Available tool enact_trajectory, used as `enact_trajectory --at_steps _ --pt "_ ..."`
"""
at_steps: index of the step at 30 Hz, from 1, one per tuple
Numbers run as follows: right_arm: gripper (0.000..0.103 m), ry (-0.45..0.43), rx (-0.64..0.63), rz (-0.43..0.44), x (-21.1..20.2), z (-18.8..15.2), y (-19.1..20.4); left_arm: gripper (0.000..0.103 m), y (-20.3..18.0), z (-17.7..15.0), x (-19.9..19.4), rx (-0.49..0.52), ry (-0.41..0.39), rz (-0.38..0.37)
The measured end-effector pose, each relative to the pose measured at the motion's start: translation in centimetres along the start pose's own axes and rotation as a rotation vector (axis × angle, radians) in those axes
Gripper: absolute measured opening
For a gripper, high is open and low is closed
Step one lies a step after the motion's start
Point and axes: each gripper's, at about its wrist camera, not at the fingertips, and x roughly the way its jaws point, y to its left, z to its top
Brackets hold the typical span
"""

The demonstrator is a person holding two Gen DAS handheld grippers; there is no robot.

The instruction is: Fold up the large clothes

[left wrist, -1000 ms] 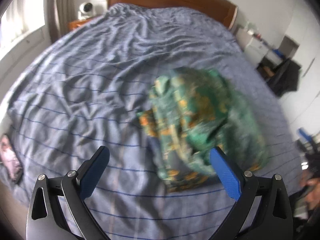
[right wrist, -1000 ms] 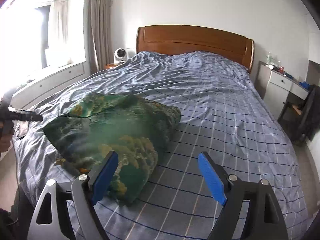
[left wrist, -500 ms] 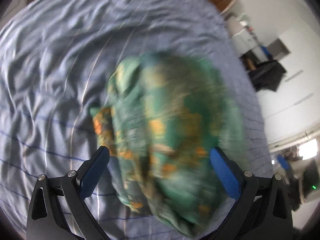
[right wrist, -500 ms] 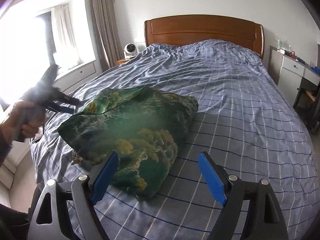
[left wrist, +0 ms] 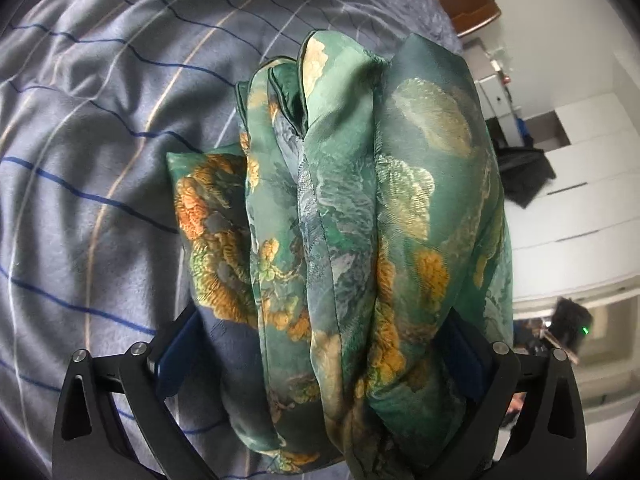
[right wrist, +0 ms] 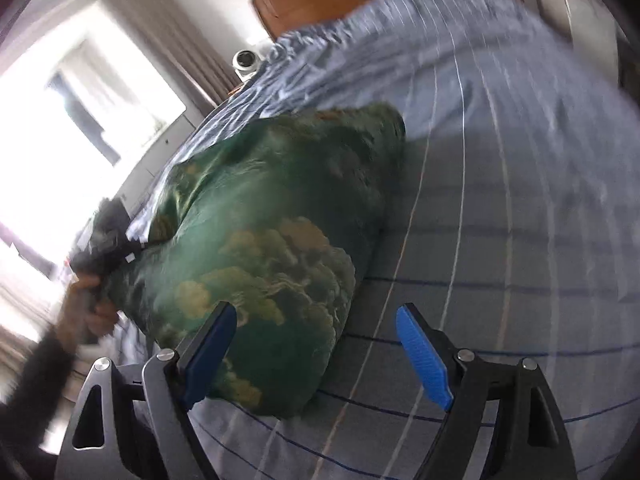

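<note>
On the striped bed [right wrist: 500,240], the left gripper [left wrist: 320,364] stands spread around the stacked edge of the bundled green patterned garment [left wrist: 360,208], apparently the grasping step; closing on every layer seems next. The right gripper [right wrist: 320,356] hangs spread and empty at the garment's near end. Cloth hides the left gripper's right finger; the right view is blurred.

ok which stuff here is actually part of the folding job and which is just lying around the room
Part of the job:
green patterned garment
left gripper
right gripper
striped bed cover

Just lying about:
small white fan
wooden headboard
dark clothing on a chair
</note>
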Motion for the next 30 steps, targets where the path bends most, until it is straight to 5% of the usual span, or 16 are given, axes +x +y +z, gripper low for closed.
enact_trajectory --at_steps 9,24,29,30 --pt "0.084 0.087 0.081 0.155 3.4 0.5 -2.1 0.103 1.6 0.3 0.9 -0.013 0.018 -0.056" --pt "0.087 0.111 0.265 0.380 8.3 0.9 -4.3 0.103 4.2 1.0 2.9 -0.026 0.043 -0.099" --pt "0.088 0.156 0.232 0.340 10.3 1.7 -3.4 0.103 4.4 0.9 3.9 -0.044 0.020 -0.098" --pt "0.088 0.161 0.190 0.302 10.3 2.1 -2.7 0.095 4.0 0.7 3.9 -0.035 0.008 -0.079"
